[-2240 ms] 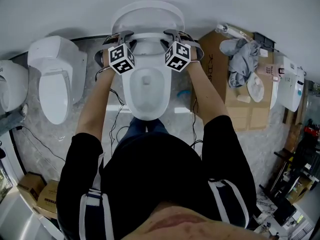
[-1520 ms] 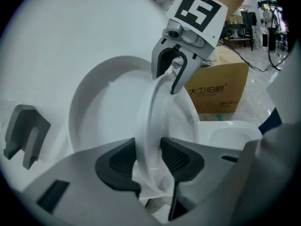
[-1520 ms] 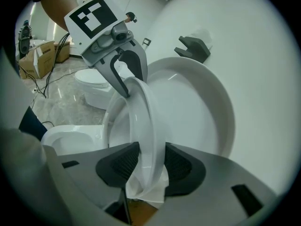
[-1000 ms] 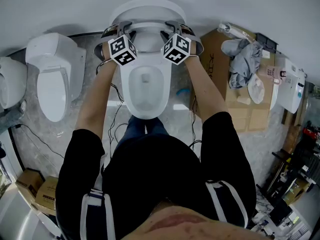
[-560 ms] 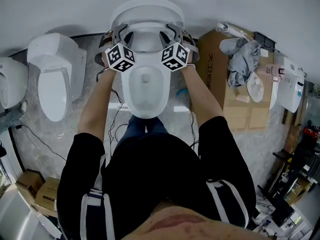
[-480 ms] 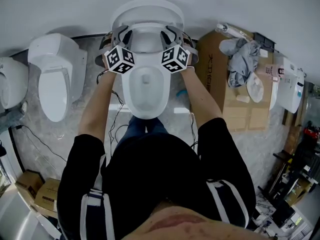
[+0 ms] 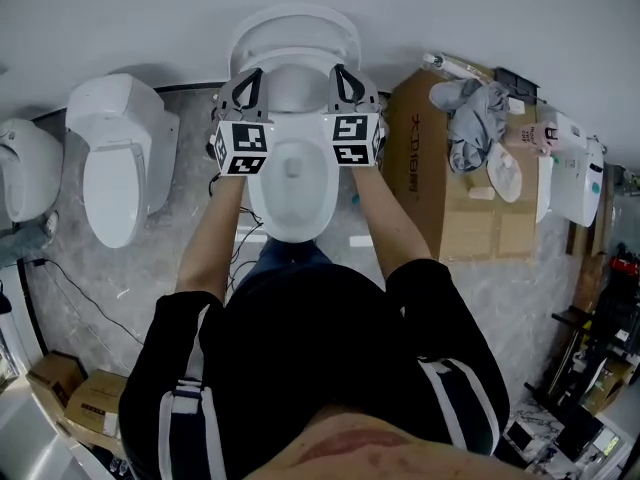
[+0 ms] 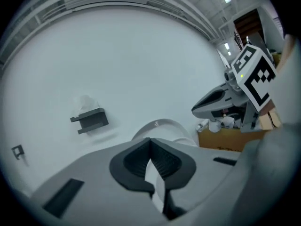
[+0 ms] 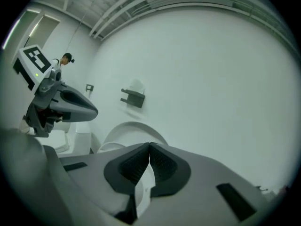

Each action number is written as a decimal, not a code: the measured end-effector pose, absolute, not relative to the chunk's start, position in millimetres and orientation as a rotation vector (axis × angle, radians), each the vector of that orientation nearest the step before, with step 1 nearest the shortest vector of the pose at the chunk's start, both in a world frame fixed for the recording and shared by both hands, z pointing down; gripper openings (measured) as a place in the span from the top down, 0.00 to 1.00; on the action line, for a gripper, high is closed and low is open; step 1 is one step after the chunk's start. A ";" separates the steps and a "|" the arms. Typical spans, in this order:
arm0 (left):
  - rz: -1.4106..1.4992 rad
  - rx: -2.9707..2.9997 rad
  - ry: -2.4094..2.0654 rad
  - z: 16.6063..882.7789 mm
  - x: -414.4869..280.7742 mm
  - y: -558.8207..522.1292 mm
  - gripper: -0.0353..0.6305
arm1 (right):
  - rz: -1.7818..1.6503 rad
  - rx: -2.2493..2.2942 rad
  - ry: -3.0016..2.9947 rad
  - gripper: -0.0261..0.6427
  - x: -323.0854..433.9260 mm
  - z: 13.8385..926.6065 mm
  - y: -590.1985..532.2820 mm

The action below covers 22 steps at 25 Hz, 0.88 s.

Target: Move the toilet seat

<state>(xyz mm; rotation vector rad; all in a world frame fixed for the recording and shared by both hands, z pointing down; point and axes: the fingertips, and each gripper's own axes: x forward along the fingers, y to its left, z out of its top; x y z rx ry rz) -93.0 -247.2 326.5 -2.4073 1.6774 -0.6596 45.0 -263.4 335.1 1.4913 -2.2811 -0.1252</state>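
left gripper (image 7: 252,80): jaws just closed, tips touching, empty | right gripper (image 7: 341,76): jaws just closed, empty | both over toilet (image 7: 292,196), upper centre

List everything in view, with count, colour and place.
middle toilet: 1, white, centre, lid up
other toilet: 1, white, left of middle toilet
fixture: 1, white, far left edge
cardboard box: 1, brown, right of middle toilet
cloth: 1, grey, on cardboard box
unit: 1, white, far right
small boxes: 2, brown, floor, lower left
bracket: 1, dark, on wall
left claw, right claw: 2, grey, by the lid, just closed, empty
sleeves: 2, black, bottom
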 end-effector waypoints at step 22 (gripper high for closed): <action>-0.290 -2.428 1.729 250.7 -84.3 -92.1 0.94 | -0.095 1.648 -2.481 0.93 52.5 269.3 -108.6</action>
